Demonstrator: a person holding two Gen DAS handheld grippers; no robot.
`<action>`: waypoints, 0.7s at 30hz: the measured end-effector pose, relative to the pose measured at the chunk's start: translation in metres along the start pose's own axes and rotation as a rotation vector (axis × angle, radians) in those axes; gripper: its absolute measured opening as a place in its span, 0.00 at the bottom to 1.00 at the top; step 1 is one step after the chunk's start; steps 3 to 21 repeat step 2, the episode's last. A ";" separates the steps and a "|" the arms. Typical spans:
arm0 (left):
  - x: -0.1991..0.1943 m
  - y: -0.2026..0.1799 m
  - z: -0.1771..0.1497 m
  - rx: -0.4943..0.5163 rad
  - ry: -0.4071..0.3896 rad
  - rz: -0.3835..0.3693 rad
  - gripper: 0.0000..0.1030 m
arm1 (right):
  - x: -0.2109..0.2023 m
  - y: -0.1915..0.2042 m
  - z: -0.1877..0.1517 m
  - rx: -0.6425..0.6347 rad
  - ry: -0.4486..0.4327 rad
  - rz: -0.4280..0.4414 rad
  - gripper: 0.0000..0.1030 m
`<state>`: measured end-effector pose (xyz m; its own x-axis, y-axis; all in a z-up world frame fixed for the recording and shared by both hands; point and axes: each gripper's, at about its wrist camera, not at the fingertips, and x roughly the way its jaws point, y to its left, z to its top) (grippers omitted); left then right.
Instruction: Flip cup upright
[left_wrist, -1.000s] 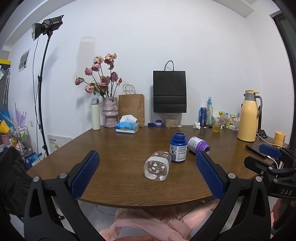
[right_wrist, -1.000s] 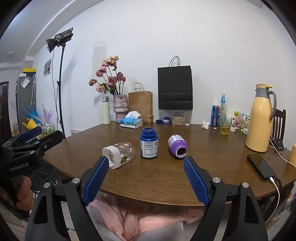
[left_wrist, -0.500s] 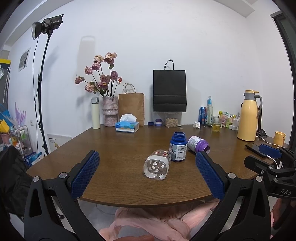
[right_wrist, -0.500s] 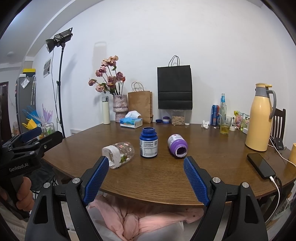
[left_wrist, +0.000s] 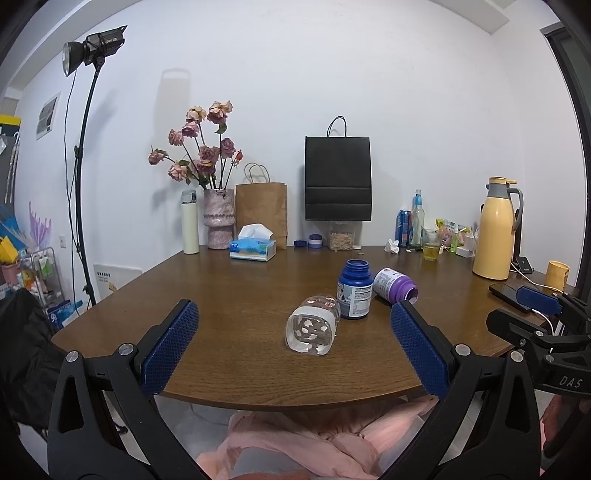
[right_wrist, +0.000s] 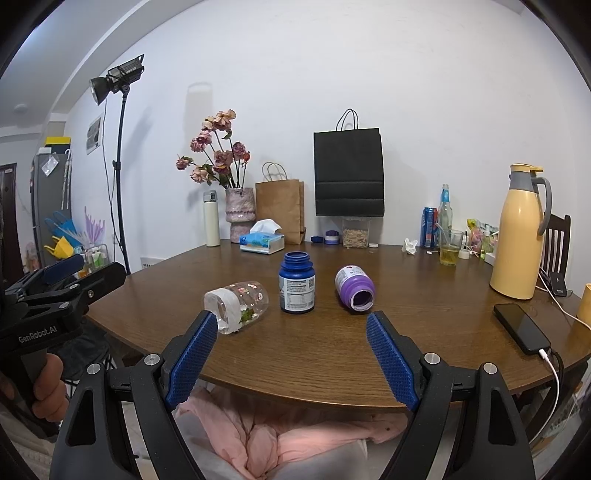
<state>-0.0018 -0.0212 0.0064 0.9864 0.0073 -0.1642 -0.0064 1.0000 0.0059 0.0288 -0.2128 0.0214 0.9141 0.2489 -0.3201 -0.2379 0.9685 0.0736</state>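
The clear cup (left_wrist: 313, 328) with small pink flower prints lies on its side near the front edge of the round wooden table (left_wrist: 236, 302), its base toward the left wrist camera and its white-banded end toward the near left in the right wrist view (right_wrist: 236, 305). Just to its right a blue bottle (left_wrist: 354, 288) stands upright with its cap off, touching or almost touching the cup. Further right a purple bottle (right_wrist: 355, 289) lies on its side, open mouth facing the near edge. The left gripper (left_wrist: 293, 349) hovers in front of the table edge with its blue pads spread wide, holding nothing, the cup showing between them. The right gripper (right_wrist: 291, 356) also hangs short of the table, fingers spread apart and empty, the blue bottle centred beyond the gap. At the far side stand a vase of pink roses (left_wrist: 220, 218), a tissue box (left_wrist: 252, 249), a black bag (left_wrist: 338, 178) and a yellow thermos jug (right_wrist: 520, 230); a phone (right_wrist: 521, 328) lies near right.
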 end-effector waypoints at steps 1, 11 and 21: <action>0.000 0.000 0.000 0.000 0.000 0.000 1.00 | 0.000 0.000 0.000 0.000 0.000 0.000 0.84; 0.000 0.000 -0.001 -0.001 0.001 -0.002 1.00 | 0.000 0.000 0.000 0.001 0.001 0.000 0.84; 0.000 0.000 -0.001 -0.001 0.001 -0.002 1.00 | 0.000 0.000 0.000 0.001 0.001 0.000 0.84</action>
